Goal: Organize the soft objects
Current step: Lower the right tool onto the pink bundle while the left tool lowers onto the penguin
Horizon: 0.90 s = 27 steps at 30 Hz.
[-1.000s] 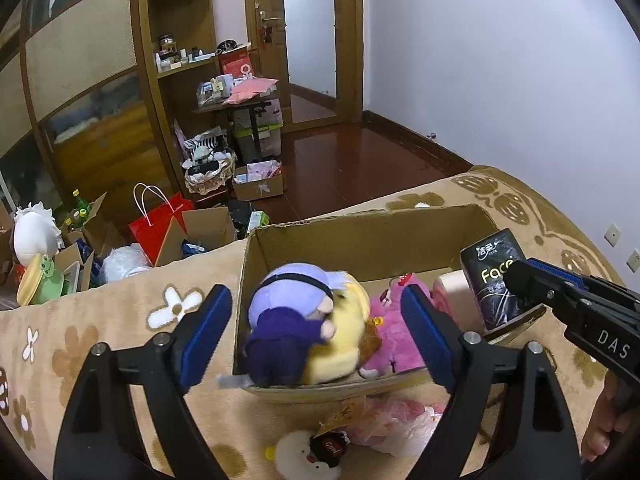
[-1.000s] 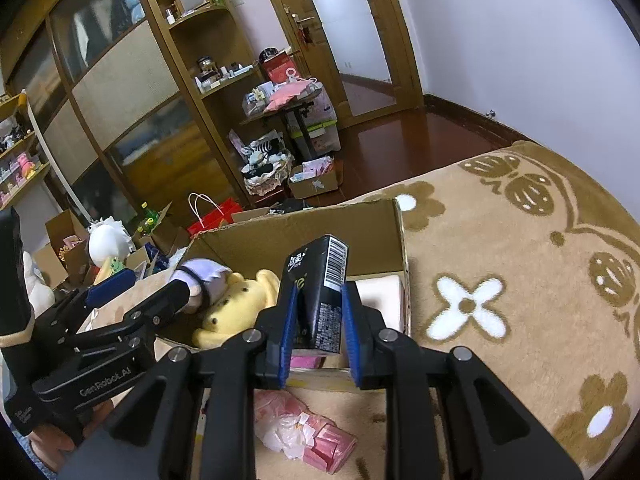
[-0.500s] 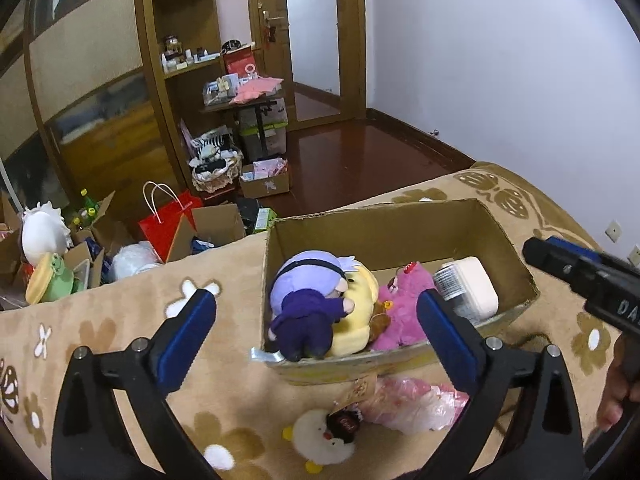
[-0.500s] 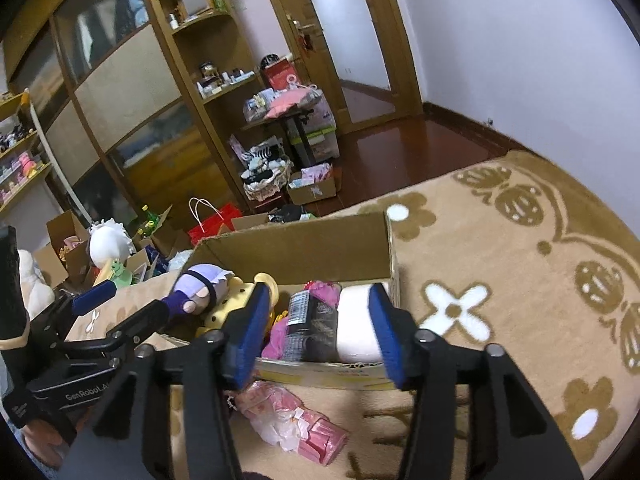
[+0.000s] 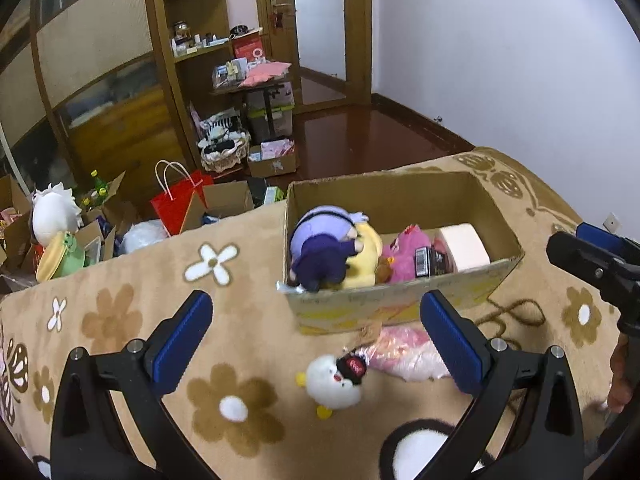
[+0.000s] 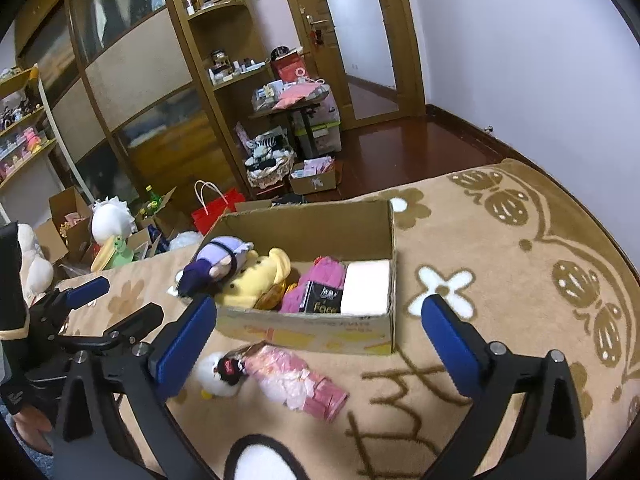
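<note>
A cardboard box (image 5: 496, 208) (image 6: 304, 330) stands on the patterned blanket. It holds a purple-haired doll (image 5: 320, 240) (image 6: 216, 260), a yellow bear (image 6: 256, 280), a pink plush (image 6: 320, 280), a black tissue pack (image 5: 430, 260) (image 6: 322, 300) and a white roll (image 6: 368, 286). In front of the box lie a white duck plush (image 5: 334, 380) (image 6: 218, 370) and a pink bagged item (image 5: 408, 354) (image 6: 296, 380). My left gripper (image 5: 316, 344) is open over the duck. My right gripper (image 6: 316, 340) is open before the box, empty.
The blanket (image 6: 500, 280) spreads to the right of the box. Beyond the bed edge are open boxes, a red bag (image 5: 180, 200), a white plush (image 5: 52, 216) and wooden shelves (image 6: 224, 40). The right gripper shows at the left view's edge (image 5: 592, 264).
My right gripper has let go of the black tissue pack into the box, opened wide and pulled back. My left gripper has drawn back too, and is now over the duck plush.
</note>
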Motion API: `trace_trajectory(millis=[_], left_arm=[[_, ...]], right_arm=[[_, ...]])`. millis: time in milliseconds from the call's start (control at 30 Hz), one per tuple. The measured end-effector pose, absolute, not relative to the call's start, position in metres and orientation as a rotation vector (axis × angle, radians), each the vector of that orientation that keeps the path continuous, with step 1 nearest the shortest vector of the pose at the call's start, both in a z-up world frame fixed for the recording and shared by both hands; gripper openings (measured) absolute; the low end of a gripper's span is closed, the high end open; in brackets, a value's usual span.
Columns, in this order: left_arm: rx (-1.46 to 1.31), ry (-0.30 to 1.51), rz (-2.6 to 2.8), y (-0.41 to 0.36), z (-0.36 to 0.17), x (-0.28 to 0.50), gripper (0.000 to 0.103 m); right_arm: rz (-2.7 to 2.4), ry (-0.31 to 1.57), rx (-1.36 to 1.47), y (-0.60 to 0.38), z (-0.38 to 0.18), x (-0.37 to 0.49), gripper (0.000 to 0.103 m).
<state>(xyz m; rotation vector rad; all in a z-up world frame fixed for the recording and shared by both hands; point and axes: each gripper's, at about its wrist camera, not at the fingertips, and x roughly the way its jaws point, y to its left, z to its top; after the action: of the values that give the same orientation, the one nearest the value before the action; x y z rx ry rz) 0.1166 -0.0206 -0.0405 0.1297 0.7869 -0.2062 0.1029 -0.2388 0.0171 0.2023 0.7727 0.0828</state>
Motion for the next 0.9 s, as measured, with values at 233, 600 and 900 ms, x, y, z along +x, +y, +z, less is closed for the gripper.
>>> trace_trajectory(millis=[233, 600, 900], left_arm=[[0.118, 0.842, -0.208, -0.016, -0.053, 0.106, 0.103], [0.113, 0.935, -0.199, -0.009, -0.090, 0.108, 0.103], [0.101, 1.007, -0.165, -0.003, -0.120, 0.119, 0.103]], right_arm=[[0.080, 0.817, 0.173, -0.233, 0.005, 0.097, 0.103], [0.072, 0.891, 0.161, -0.222, -0.024, 0.103, 0.103], [0.086, 0.960, 0.157, -0.217, -0.053, 0.113, 0.103]])
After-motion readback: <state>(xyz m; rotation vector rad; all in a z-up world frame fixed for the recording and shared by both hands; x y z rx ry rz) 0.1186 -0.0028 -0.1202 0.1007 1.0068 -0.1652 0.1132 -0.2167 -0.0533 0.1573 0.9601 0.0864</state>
